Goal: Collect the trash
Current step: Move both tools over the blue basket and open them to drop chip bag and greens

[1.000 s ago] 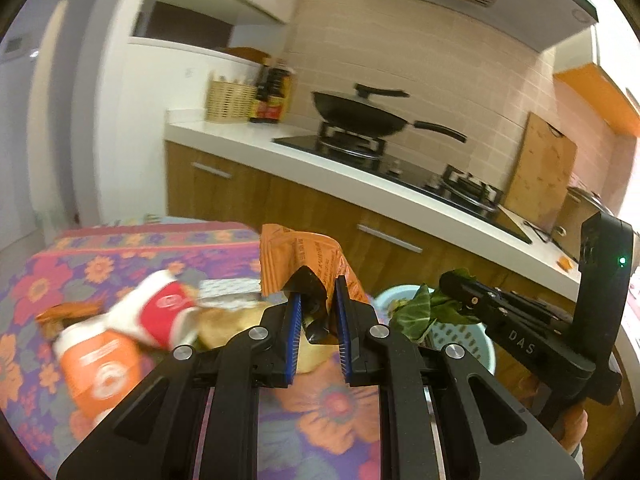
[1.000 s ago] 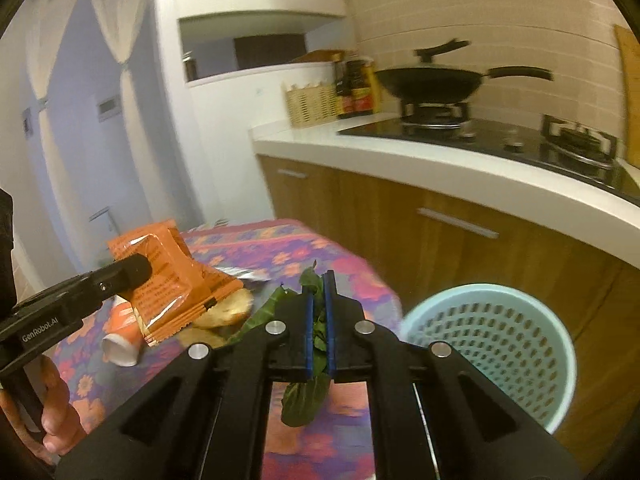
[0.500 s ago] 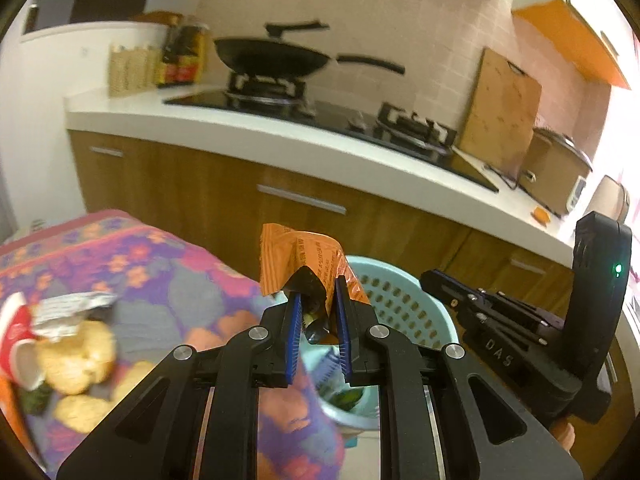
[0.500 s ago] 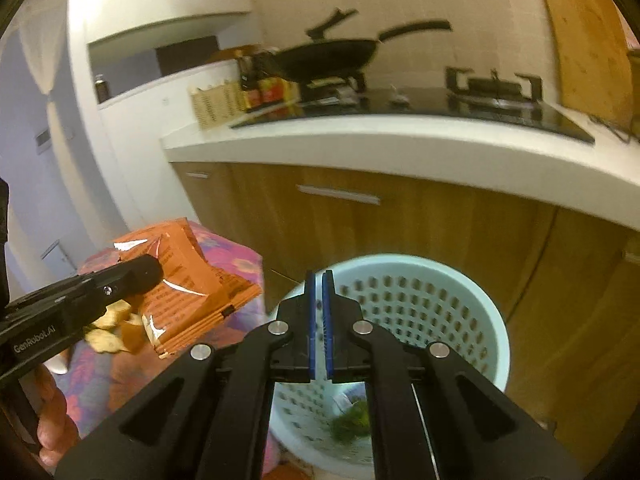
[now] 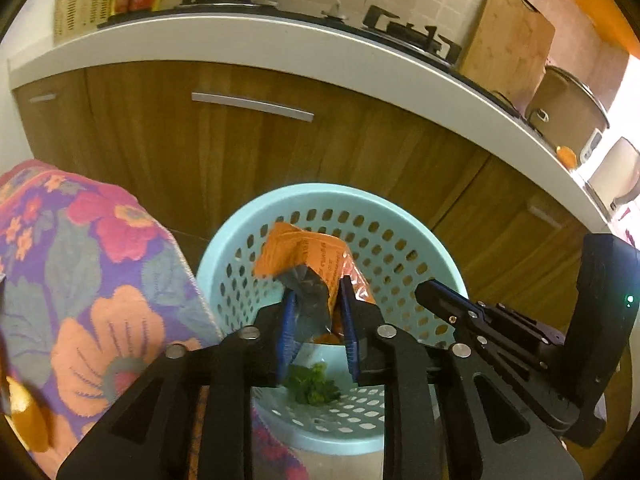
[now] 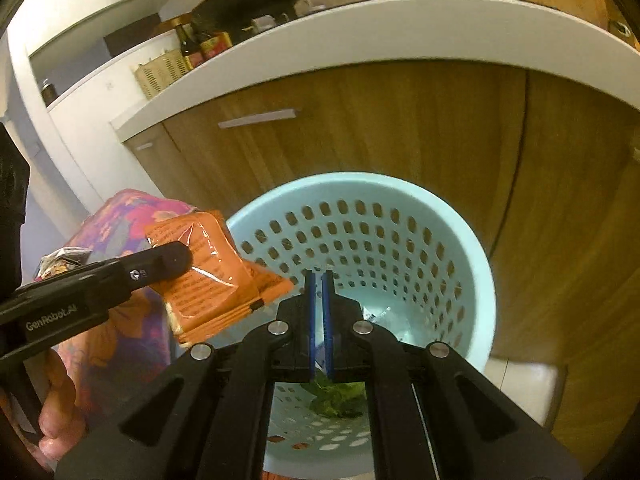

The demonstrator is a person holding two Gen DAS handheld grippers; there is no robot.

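A pale blue perforated basket (image 5: 320, 192) (image 6: 360, 178) stands on the floor in front of the cabinets. My left gripper (image 5: 318, 296) (image 6: 176, 260) hangs over its rim with an orange snack wrapper (image 5: 304, 252) (image 6: 208, 276) between its pads. Its jaws are opening, and the crumpled wrapper still touches both pads. My right gripper (image 6: 318, 276) (image 5: 424, 290) is shut and empty above the basket's mouth. A green leaf (image 5: 314, 386) (image 6: 336, 396) lies on the basket's bottom.
A table under a floral cloth (image 5: 100, 280) borders the basket on the left, with more scraps (image 6: 60, 260) on it. Wooden cabinet doors (image 5: 240, 152) under a white counter (image 5: 280, 44) close the far side. A hand (image 6: 60, 412) grips the left tool.
Both grippers swung from over the table to above the basket and tilted down. The leaf left the right gripper and lies in the basket. The left jaws have widened around the wrapper.
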